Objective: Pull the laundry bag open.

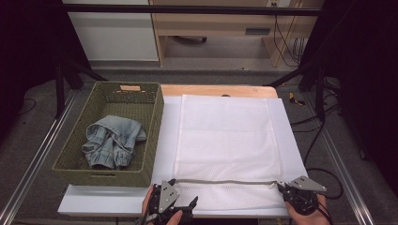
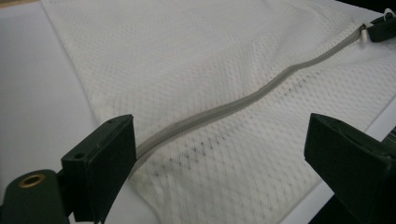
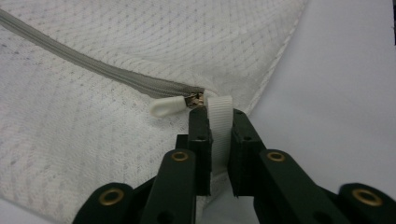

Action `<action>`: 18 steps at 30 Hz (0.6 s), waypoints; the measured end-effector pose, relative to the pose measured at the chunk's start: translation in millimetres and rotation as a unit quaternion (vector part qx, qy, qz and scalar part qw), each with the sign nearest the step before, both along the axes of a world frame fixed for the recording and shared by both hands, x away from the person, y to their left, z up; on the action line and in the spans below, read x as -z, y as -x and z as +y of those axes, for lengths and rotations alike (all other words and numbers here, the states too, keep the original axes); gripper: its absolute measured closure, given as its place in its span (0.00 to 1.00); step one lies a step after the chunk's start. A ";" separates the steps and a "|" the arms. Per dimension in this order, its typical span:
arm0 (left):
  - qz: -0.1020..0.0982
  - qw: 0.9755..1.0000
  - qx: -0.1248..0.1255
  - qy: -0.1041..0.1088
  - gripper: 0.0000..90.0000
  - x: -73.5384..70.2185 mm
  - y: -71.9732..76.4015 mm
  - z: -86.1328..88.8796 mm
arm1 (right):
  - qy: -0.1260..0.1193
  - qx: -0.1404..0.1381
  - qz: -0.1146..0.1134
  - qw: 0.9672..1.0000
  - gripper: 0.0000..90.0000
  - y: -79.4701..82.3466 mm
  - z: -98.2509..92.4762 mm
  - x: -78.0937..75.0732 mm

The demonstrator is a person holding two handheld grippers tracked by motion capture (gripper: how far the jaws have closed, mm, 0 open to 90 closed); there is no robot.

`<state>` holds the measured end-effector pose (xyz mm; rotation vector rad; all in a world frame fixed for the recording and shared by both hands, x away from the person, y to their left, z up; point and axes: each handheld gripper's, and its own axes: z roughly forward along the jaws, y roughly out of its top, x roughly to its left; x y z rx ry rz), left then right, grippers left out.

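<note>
Though the person's hands are cut off at the bottom edge of the high view and the near edge of the white mesh bag (image 1: 225,140) is partly hidden behind them, the bag can be seen lying flat on the white sheet (image 1: 166,140) that covers the counter (image 1: 216,90). The right tongs (image 3: 218,116) are pinched on the white strap loop (image 3: 219,126) at the end of the grey zipper (image 2: 243,100), just beside its small white pull tab (image 3: 166,107), while the left tongs (image 2: 219,154) stand wide at the zipper's other end, holding nothing. Left of the bag, a green woven basket (image 1: 155,136) holds crumpled blue jeans (image 1: 112,140), well apart from both tongs.
</note>
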<state>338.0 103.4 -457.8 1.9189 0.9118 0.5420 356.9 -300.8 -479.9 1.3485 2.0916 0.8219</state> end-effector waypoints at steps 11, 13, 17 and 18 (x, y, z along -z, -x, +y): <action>-0.010 0.999 0.043 0.021 0.24 -15.3 -30.5 -75.6 | -0.024 -0.009 -0.061 0.998 0.94 1.9 -4.5 -10.0; -0.003 0.998 0.057 0.025 0.31 -11.6 -34.3 -90.8 | -0.036 -0.009 -0.068 0.997 0.94 2.9 -5.8 -11.1; -0.003 0.996 0.080 0.028 0.43 -5.4 -35.3 -117.9 | -0.043 -0.017 -0.076 0.996 0.94 4.0 -5.5 -12.4; 0.000 0.996 0.086 0.035 0.46 -3.7 -35.1 -127.0 | -0.042 -0.019 -0.079 0.996 0.94 4.1 -5.2 -12.6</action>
